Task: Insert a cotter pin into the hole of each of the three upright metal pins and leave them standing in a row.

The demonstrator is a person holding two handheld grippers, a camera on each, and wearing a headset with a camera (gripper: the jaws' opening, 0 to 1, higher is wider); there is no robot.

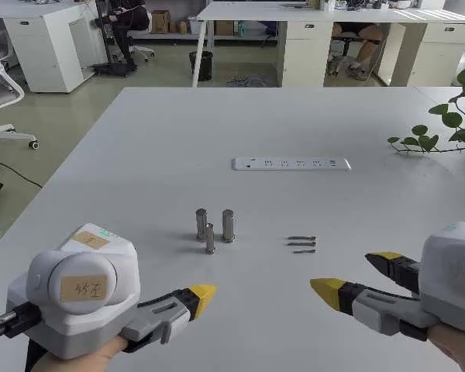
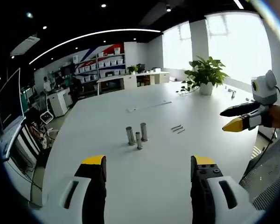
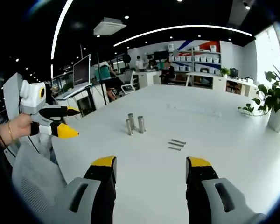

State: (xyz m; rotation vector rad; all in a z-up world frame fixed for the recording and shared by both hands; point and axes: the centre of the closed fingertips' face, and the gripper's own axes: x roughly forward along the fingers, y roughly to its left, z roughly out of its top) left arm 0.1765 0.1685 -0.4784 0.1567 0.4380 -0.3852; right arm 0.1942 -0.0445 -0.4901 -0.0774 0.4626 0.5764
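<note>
Three upright metal pins stand clustered on the white table, also seen in the left gripper view and the right gripper view. Three cotter pins lie side by side to their right, apart from them. My left gripper is open at the near left, well short of the pins. My right gripper is open at the near right, nothing between its jaws. Each gripper also appears in the other's view: right gripper, left gripper.
A white power strip lies beyond the pins. A leafy plant reaches in at the right edge. Desks, chairs and a seated person stand past the table's far edge.
</note>
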